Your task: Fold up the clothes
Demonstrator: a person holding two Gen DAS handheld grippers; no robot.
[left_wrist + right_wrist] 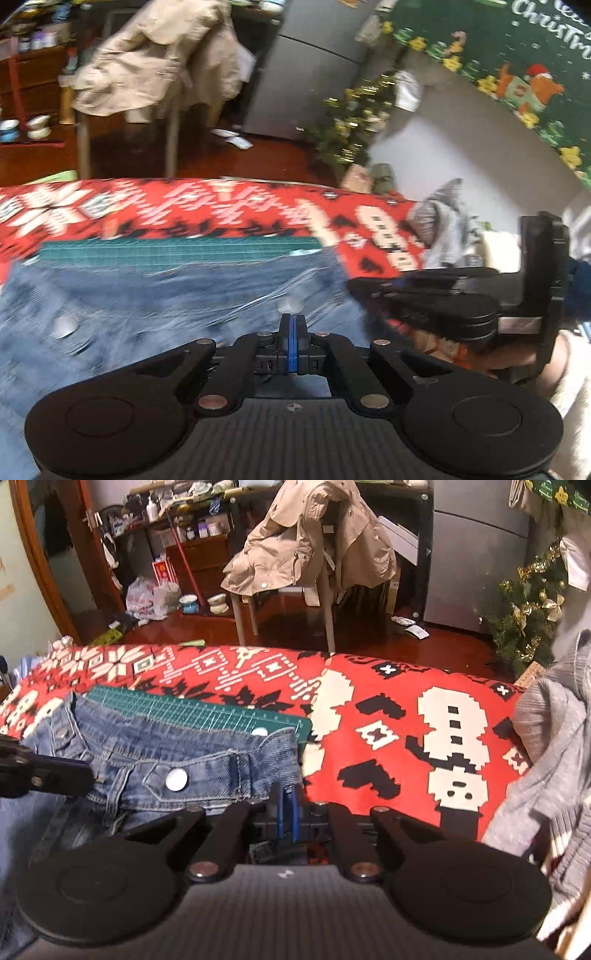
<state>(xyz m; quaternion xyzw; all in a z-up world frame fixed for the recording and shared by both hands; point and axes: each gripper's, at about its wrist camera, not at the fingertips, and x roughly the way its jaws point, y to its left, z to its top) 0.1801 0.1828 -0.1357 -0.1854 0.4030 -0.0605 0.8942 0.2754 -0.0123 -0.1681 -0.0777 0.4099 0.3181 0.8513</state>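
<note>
- Worktop (pixel 388 709) covered by red patterned cloth, far edge toward a chair with a beige coat (pixel 314 539).
- Denim jeans (pixel 184 753) spread flat on the left half of the worktop, partly over a green cutting mat (pixel 207 710); waistband running left to right across the view, white snap button facing up.
- Grey knit garment (pixel 550 738) heaped at the right edge, well apart from the jeans.
- Right claw (pixel 286 812) nearly closed at the right end of the waistband, a fold of denim seemingly pinched between the blue pads; hold judged, not clearly seen.
- Left claw (pixel 292 343) fully closed, pads pressed together, hanging over the blurred denim; nothing visibly caught between them.
- Key relation: long axis of the waistband lying across both claws, right claw at its right end, left claw nearer the opposite end; probably a fold along this line next.
</note>
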